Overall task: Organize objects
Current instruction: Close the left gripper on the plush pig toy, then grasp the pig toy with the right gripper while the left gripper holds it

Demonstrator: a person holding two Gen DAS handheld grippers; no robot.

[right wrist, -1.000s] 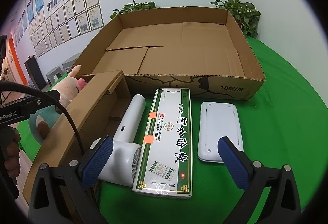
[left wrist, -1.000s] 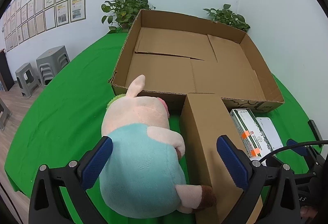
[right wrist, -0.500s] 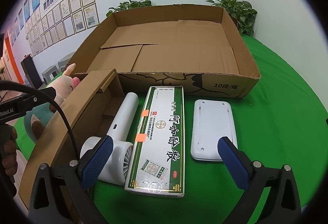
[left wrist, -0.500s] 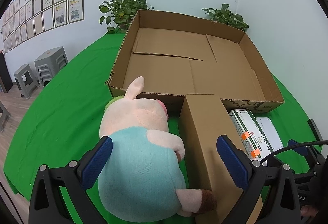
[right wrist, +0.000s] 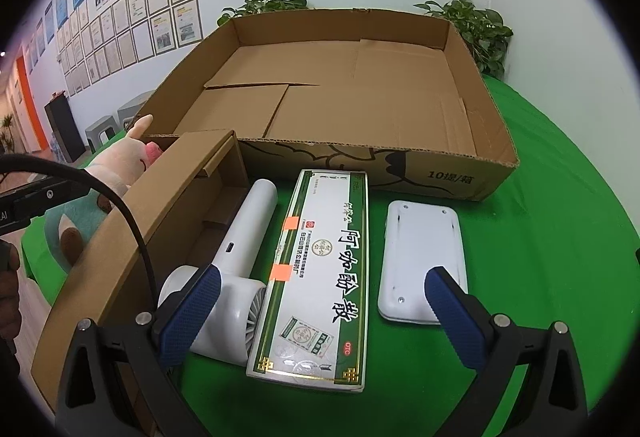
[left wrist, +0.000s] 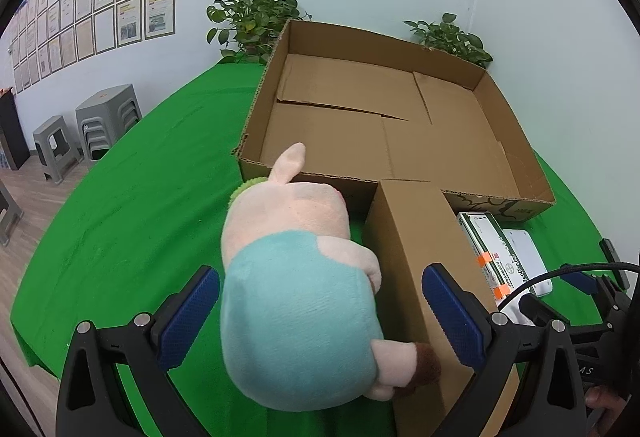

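A pink pig plush in a teal shirt [left wrist: 296,289] lies on the green table, between the open fingers of my left gripper [left wrist: 320,313], untouched. A small brown carton [left wrist: 416,261] lies right of it; it also shows in the right wrist view [right wrist: 132,237]. My right gripper [right wrist: 324,313] is open above a green-and-white medicine box [right wrist: 320,269], with a white hair dryer [right wrist: 236,269] to its left and a white flat device [right wrist: 420,257] to its right. A large open cardboard box [right wrist: 360,165] stands behind, empty.
Potted plants [left wrist: 252,21] stand behind the large box against the wall. Grey stools [left wrist: 108,117] stand on the floor off the table's left edge. The green tablecloth [left wrist: 140,197] is bare left of the plush.
My left gripper has shifted slightly, so the plush sits more centred between the fingers. My right gripper has moved a little right and lower over the medicine box. Both stay open.
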